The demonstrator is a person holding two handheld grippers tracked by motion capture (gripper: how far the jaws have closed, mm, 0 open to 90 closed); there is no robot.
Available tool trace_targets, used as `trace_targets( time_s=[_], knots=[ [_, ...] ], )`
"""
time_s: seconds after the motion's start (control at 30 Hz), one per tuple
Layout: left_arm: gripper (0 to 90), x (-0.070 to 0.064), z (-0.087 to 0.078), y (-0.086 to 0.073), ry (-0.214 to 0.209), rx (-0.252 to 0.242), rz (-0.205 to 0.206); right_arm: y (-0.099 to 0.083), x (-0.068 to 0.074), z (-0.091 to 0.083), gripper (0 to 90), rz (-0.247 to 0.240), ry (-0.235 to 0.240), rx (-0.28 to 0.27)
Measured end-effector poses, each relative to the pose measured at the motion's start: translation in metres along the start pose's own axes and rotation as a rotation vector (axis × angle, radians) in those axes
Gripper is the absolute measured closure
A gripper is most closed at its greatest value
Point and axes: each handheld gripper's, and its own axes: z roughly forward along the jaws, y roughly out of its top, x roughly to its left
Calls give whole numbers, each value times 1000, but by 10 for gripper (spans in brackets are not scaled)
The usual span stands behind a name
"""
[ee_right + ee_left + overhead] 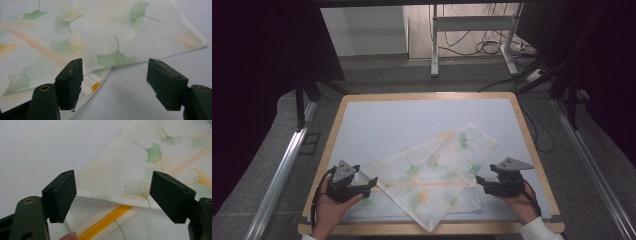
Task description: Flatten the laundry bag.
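High view: left gripper point(373, 183) and right gripper point(480, 182), jaws wide and empty, flank the folded ginkgo-print cloth point(432, 175) on the table point(377, 120); next, each likely pinches an edge.

High view: overhead, looking forward and down on the white-topped wooden bench point(362, 120). Gripper views: close, low, sharing the white ginkgo-leaf printed cloth point(432, 175) point(120, 170) point(100, 30).

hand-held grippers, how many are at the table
2. The left hand-held gripper is at the folded leaf-print cloth's left edge, jaws open. The right hand-held gripper is at the cloth's right edge, jaws open too. Both sit near the table's front.
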Motion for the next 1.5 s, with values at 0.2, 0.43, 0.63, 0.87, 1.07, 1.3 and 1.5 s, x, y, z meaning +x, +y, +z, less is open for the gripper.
trace_targets(
  time_s=[0.2, 0.43, 0.63, 0.87, 1.07, 1.3, 1.5],
  knots=[
    [230, -5, 5, 1, -33, 17, 21, -1, 0, -3, 324, 2, 45, -12],
    [230, -12, 8, 3, -49, 26, 54, -2, 1, -7, 398, 8, 69, -12],
    [227, -19, 14, 5, -64, 41, 92, -3, -2, -10, 597, 13, 92, -17],
    [227, -26, 19, 9, -97, 50, 119, -5, 0, -11, 819, -10, 106, 5],
    [229, -42, 20, 16, -153, 41, 140, -8, 5, -12, 855, -21, 112, 25],
    [234, -60, 28, 19, -199, 67, 179, -11, 7, -10, 875, -28, 137, 44],
    [244, -75, 33, 16, -224, 108, 233, -10, 10, -9, 875, -38, 139, 49]
  ],
)
